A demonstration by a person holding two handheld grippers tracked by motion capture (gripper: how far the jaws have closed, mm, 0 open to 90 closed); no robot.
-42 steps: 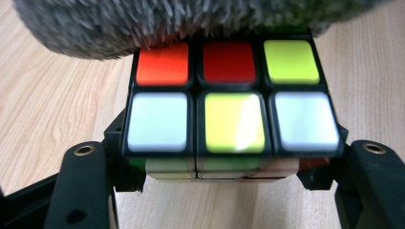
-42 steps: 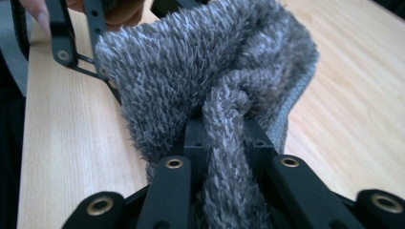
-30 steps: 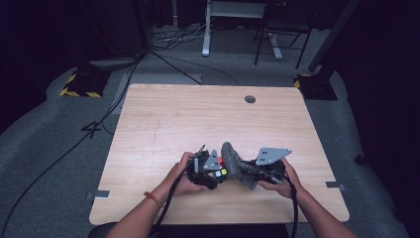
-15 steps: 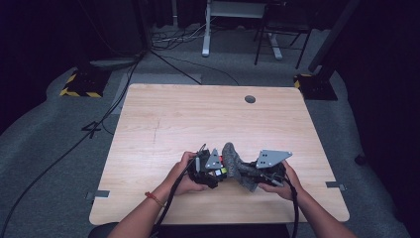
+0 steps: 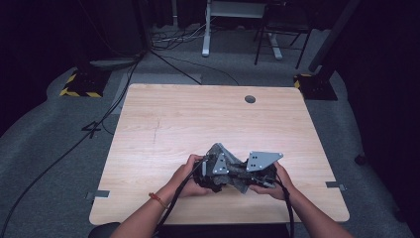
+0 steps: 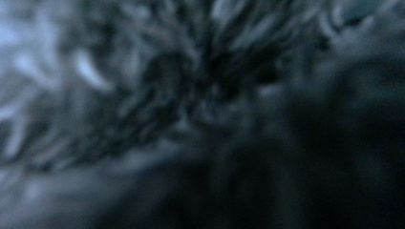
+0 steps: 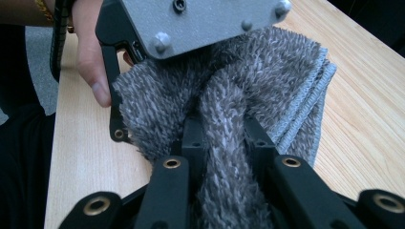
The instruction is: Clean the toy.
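High view: both hands meet near the table's (image 5: 173,119) near edge, the left claw (image 5: 214,171) and right claw (image 5: 252,173) almost touching. A grey cloth (image 5: 233,171) is bunched between them, partly under their grey plates. A cable trails from each claw back along the forearm.

Left gripper view: blurred grey pile of the cloth (image 6: 143,86) sits right against the lens, just ahead of the claw. The jaws cannot be made out here, but the claw is clenched as tight as it gets, and the fibres pressed this close suggest it is buried in the cloth.

Right gripper view: the right claw (image 7: 222,138) is clenched on a fold of the cloth (image 7: 267,71). A ridge of pile runs up between the two black jaws, which press it from both sides. Beyond the tips the cloth spreads out, its ribbed hem to the claw's right, resting on the table (image 7: 363,105). Straight ahead and above, the left claw's grey plate (image 7: 205,19) lies over the cloth's far part, with the left hand (image 7: 93,52) beside it, a thumb just left of the cloth.
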